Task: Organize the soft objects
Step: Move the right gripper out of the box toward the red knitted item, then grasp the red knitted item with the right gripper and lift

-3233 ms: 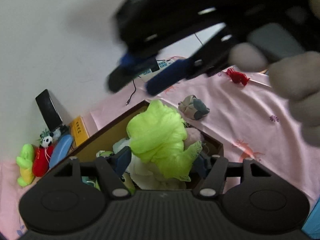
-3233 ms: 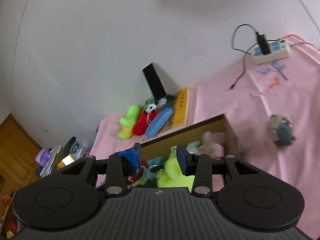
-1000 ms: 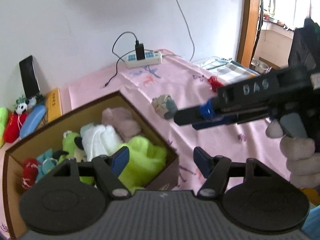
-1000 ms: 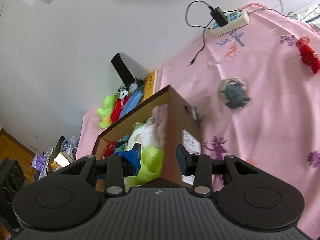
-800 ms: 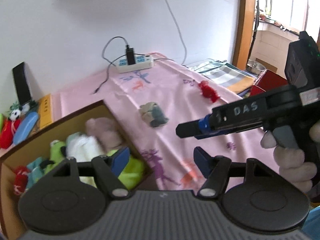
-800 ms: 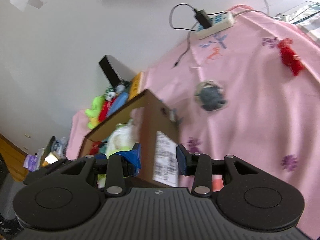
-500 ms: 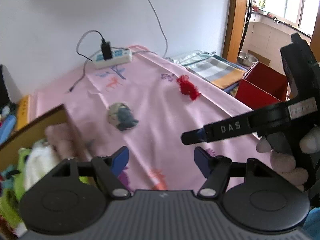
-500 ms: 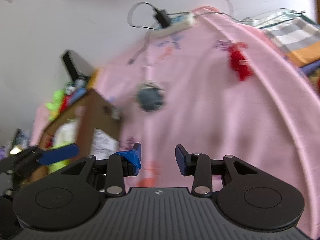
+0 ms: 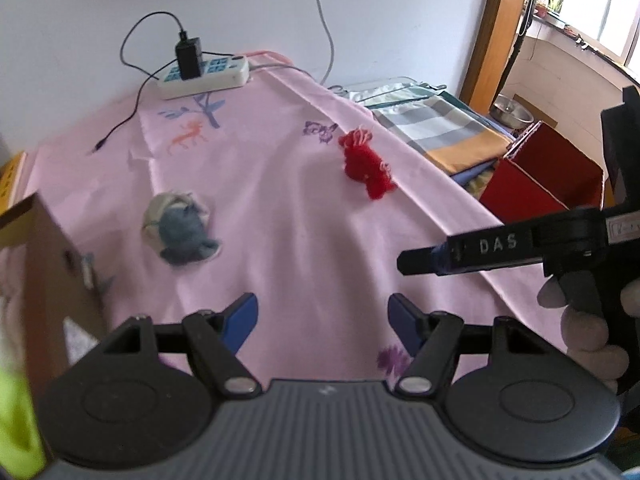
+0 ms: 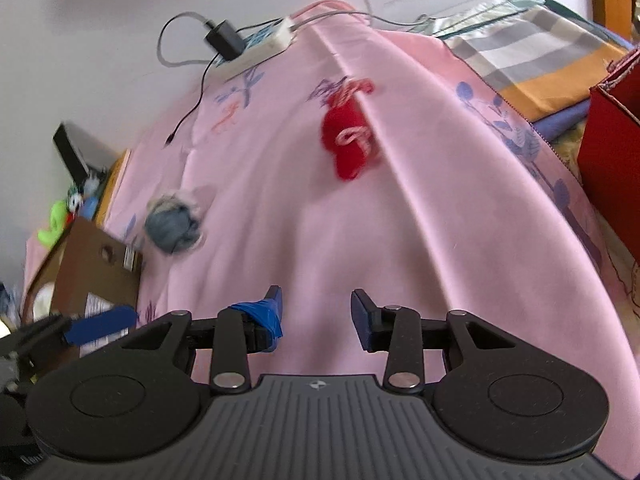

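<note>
A grey-blue plush (image 9: 180,226) lies on the pink cloth (image 9: 288,208) just right of the cardboard box (image 9: 44,264). Farther right, near the cloth's edge, lies a red plush (image 9: 366,164). My left gripper (image 9: 322,316) hangs open above the cloth with nothing between its blue pads. To its right a hand holds the right gripper (image 9: 412,260), seen side-on. In the right wrist view the right gripper (image 10: 316,316) is open and holds nothing. The red plush (image 10: 350,140) lies ahead of it and the grey-blue plush (image 10: 174,220) ahead to the left, beside the box (image 10: 92,276).
A power strip (image 9: 204,76) with a plugged charger and cables sits at the far end by the wall. Folded checked cloth (image 9: 440,128) and a red box (image 9: 548,176) lie beyond the cloth's right edge. A blue finger (image 10: 100,326) of the left gripper shows at lower left.
The left gripper let go of the green plush, which now lies in the box. Both grippers swung right, away from the box, and lower over the cloth; the two loose plushes now lie ahead.
</note>
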The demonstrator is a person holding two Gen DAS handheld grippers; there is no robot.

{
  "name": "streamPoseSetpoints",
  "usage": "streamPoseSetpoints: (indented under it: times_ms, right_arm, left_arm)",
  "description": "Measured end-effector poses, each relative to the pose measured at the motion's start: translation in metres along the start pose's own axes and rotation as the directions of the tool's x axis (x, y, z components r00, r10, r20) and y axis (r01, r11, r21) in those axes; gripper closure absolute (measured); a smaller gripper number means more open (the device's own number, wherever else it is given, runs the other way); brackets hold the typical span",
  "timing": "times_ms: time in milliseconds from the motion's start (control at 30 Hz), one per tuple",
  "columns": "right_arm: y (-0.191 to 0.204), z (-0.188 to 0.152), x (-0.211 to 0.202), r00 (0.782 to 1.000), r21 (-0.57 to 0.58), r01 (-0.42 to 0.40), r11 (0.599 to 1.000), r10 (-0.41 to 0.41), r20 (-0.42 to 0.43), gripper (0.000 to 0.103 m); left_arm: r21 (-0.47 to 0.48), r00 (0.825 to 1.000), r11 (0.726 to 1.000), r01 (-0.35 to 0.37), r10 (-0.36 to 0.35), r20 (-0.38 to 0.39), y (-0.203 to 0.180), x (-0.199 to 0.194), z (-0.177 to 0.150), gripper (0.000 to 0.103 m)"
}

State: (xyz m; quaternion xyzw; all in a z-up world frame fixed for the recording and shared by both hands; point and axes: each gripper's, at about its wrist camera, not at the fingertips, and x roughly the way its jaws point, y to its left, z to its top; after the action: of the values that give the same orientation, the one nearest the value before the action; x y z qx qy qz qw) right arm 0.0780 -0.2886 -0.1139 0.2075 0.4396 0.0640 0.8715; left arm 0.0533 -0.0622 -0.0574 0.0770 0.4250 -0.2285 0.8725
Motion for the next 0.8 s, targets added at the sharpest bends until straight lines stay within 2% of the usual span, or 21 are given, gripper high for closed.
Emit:
streamPoseSetpoints:
  times_ms: [300, 433, 633, 800]
  right_arm:
    - [-0.023, 0.054, 0.025, 1.000, 0.030, -0.012, 0.999, 0.011, 0.020, 0.082]
    - [-0.034, 0.079, 0.034, 0.999, 0.069, -0.030, 0.997, 0.028, 0.026, 0.082]
    - [-0.038, 0.103, 0.051, 0.999, 0.057, -0.049, 0.997, 0.049, 0.016, 0.082]
    - [-0.038, 0.112, 0.065, 0.996, 0.034, -0.087, 0.996, 0.087, -0.004, 0.083]
  left_arm:
    - [-0.018, 0.999, 0.999, 0.051, -0.051, 0.011, -0.016, 0.065, 0.043, 0.033]
    - [-0.016, 0.998, 0.998, 0.054, -0.054, 0.019, -0.022, 0.087, 0.059, 0.033]
    - [-0.008, 0.998, 0.999, 0.048, -0.048, 0.029, -0.027, 0.114, 0.082, 0.033]
    - [0.015, 1.000, 0.999, 0.031, -0.031, 0.002, -0.029, 0.137, 0.092, 0.046]
